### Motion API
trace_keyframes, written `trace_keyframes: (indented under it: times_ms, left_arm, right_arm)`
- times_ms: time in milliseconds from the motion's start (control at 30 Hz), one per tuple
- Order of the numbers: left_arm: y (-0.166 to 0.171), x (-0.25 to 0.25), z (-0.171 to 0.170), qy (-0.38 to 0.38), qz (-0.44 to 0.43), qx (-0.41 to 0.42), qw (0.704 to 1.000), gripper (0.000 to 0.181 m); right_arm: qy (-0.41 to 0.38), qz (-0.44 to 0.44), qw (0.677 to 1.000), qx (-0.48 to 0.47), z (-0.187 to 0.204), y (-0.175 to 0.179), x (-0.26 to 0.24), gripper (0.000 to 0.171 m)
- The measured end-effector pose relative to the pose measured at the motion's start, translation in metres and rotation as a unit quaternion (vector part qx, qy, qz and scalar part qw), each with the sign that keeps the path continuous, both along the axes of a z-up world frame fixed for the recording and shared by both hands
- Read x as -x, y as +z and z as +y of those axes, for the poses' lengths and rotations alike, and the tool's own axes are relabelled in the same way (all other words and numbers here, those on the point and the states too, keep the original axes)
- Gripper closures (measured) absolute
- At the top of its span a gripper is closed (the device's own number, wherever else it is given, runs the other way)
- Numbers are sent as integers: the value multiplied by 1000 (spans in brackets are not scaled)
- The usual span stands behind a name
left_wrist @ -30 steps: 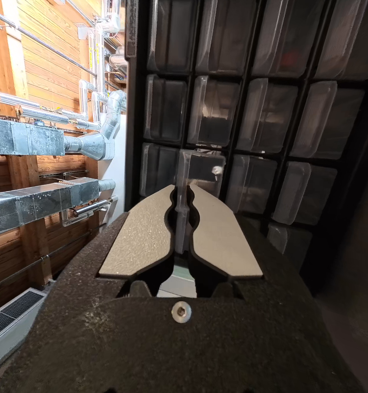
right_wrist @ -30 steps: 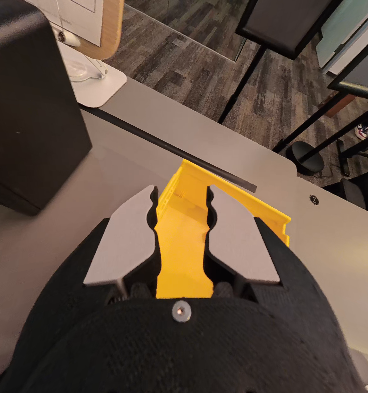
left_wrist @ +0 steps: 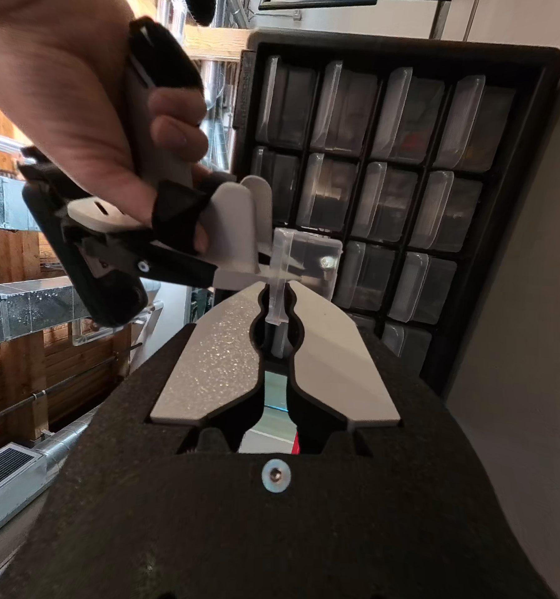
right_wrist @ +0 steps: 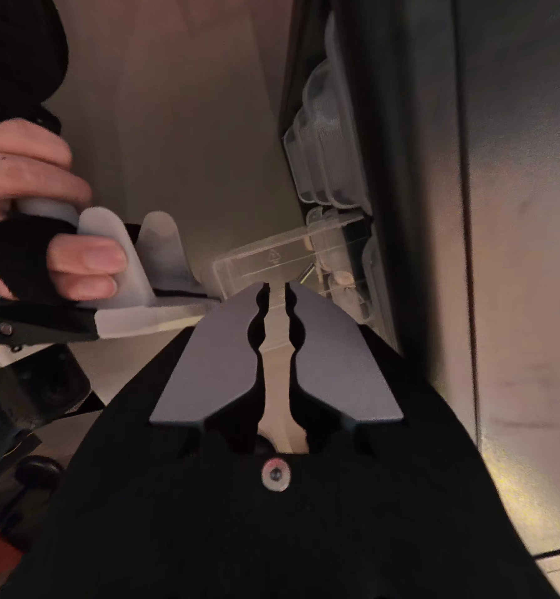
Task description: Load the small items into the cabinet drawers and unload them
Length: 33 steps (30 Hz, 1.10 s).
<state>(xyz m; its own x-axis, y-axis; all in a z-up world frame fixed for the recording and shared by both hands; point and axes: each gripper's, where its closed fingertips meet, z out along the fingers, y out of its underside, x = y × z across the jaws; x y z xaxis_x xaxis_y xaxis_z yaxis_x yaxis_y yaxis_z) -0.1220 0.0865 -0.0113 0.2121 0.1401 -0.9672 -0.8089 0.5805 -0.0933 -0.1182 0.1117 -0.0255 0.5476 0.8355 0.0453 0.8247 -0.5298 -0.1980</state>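
Left gripper (left_wrist: pixel 275 299): clamped on the thin upright pull tab (left_wrist: pixel 274 311) of a clear drawer (left_wrist: pixel 308 256).
- Fingers (left_wrist: pixel 214 353): pale grey plates with a fine speckled grain and wavy inner edges, set in a rough black body. Closed to a slit, with the tab pinched at the tips.
- Drawer: transparent hard plastic, box-shaped, with rounded corners. Drawn partway out of its slot, in the third row down and second column from the left as the left wrist view shows it.
- Inside, against the drawer's far wall: one small silver metal piece (left_wrist: pixel 325 261), too small to tell its kind.
- Holding hand (right_wrist: pixel 45 233): wrapped round the grey handle, one finger through a black strap. Seen side-on in the right wrist view, with the gripper lying level and pointing at the drawer front.

Right gripper (right_wrist: pixel 274 287): poised at the near wall of the same drawer.
- Fingers (right_wrist: pixel 207 356): smooth matte grey, same wavy profile. Parted by a narrow gap, tips not meeting, nothing visible between them.
- Contact with the drawer: cannot tell, owing to blur.
- Holding hand (left_wrist: pixel 61 113): closed over the handle, with the gripper angled down across the drawer from the upper left of the left wrist view.

Cabinet (left_wrist: pixel 401 48): black plastic frame with rounded corners, gridded four columns wide.
- Remaining drawers (left_wrist: pixel 385 201): translucent and pushed in.

Beyond the cabinet: wood-plank wall (left_wrist: pixel 0 123) and silver sheet-metal ducts (left_wrist: pixel 29 308).
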Motion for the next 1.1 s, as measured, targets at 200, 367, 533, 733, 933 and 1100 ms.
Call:
trace_keyframes:
  times_ms: [200, 367, 533, 733, 933, 1100]
  left_arm:
    - [-7, -3, -14, -9, 11, -3, 1000, 173]
    - [-6, -1, -16, -9, 6, 3, 1000, 173]
    - [-7, 4, -17, -5, 4, 11, 1000, 172]
    - [-7, 3, -19, -6, 7, 8, 1000, 172]
    - [-6, 4, -18, -7, 0, 11, 1000, 172]
    - [-6, 4, -17, -6, -1, 13, 1000, 173]
  right_arm:
    - [-10, -45, 999, -21, 2, -6, -5, 157]
    - [-12, -74, 997, -9, -2, -15, -6, 155]
    - [-24, -73, 997, -7, 1, -17, -2, 155]
    - [-25, -94, 995, 6, -1, -19, -3, 159]
    - [-16, -84, 996, 8, -1, -18, -1, 167]
    - [-21, -34, 999, -2, 2, -5, 2, 170]
